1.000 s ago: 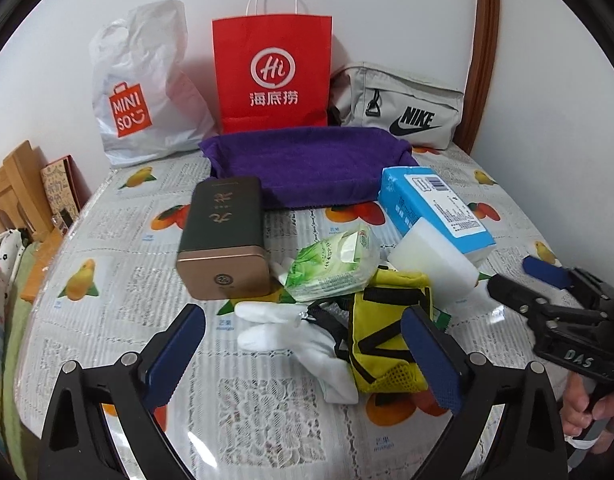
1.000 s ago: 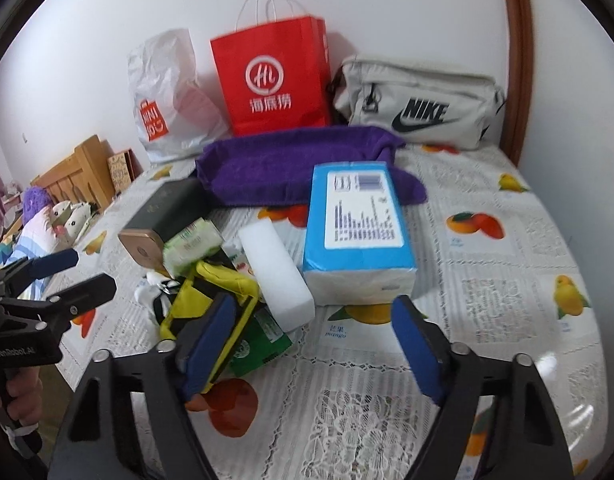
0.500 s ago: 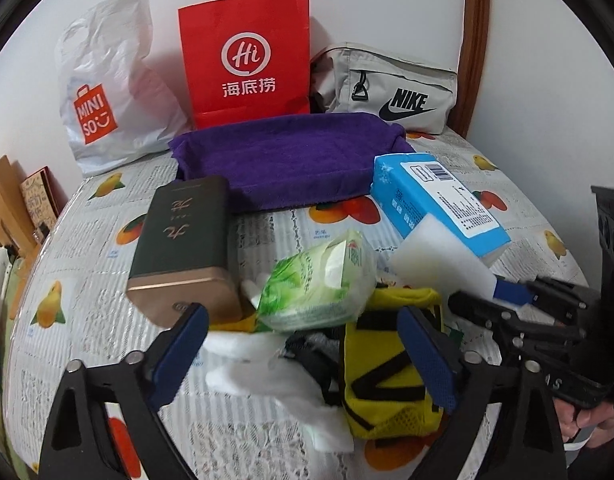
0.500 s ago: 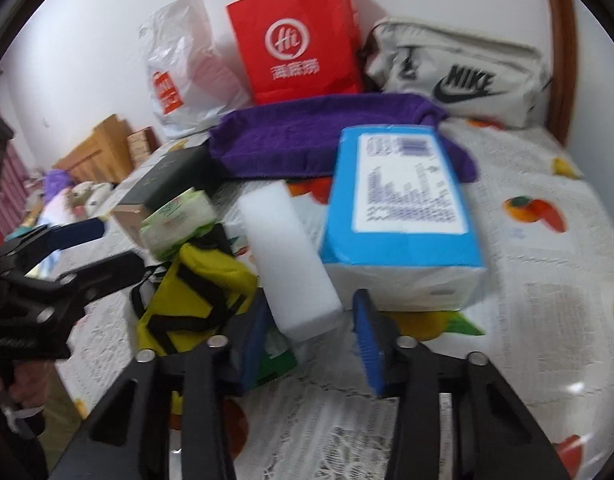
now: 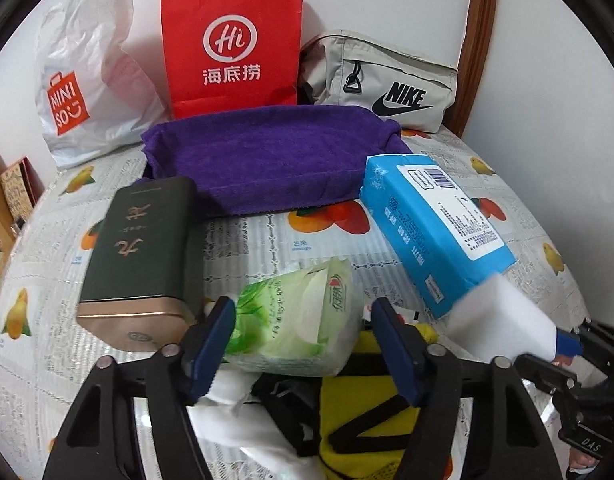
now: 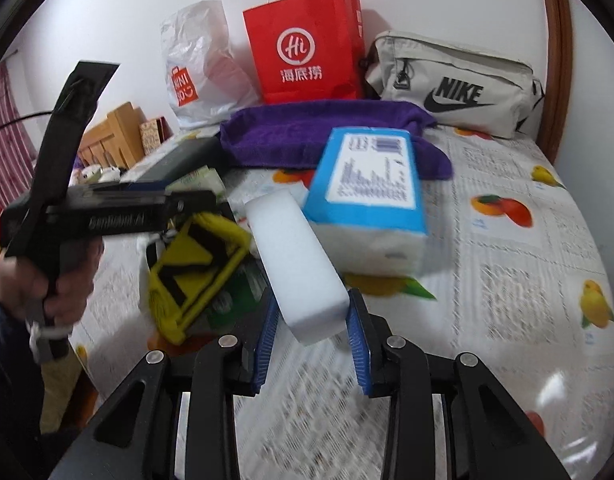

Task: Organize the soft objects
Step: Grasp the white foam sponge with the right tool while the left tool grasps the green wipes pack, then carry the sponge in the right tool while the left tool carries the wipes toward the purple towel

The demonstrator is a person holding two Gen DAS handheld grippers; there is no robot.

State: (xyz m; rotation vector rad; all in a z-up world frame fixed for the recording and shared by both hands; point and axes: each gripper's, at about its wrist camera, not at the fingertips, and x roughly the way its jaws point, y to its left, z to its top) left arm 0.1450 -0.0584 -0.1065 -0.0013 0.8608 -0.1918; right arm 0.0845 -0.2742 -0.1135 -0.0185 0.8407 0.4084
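Observation:
A green tissue pack [image 5: 299,320] lies on the table between the blue pads of my left gripper [image 5: 303,312], whose jaws are closing. The left pad touches the pack and a thin gap shows at the right pad. My right gripper [image 6: 313,308] is shut on the near end of a white sponge block [image 6: 295,256], which tilts up off the tablecloth. The same sponge [image 5: 503,320] shows at the right of the left wrist view. A yellow-and-black mesh pouch [image 5: 371,420] and a white glove [image 5: 243,412] lie under the left gripper. A purple towel-lined tray [image 5: 267,160] sits behind.
A dark green tin [image 5: 139,256] lies left of the pack and a blue tissue packet [image 5: 439,232] to its right. A red paper bag [image 5: 231,40], a white Miniso bag [image 5: 83,72] and a grey Nike bag [image 5: 387,76] line the wall. A hand [image 6: 67,280] holds the left gripper.
My left gripper moved forward and down over the green pack and its jaws narrowed around it. My right gripper shut on the white sponge and raised it.

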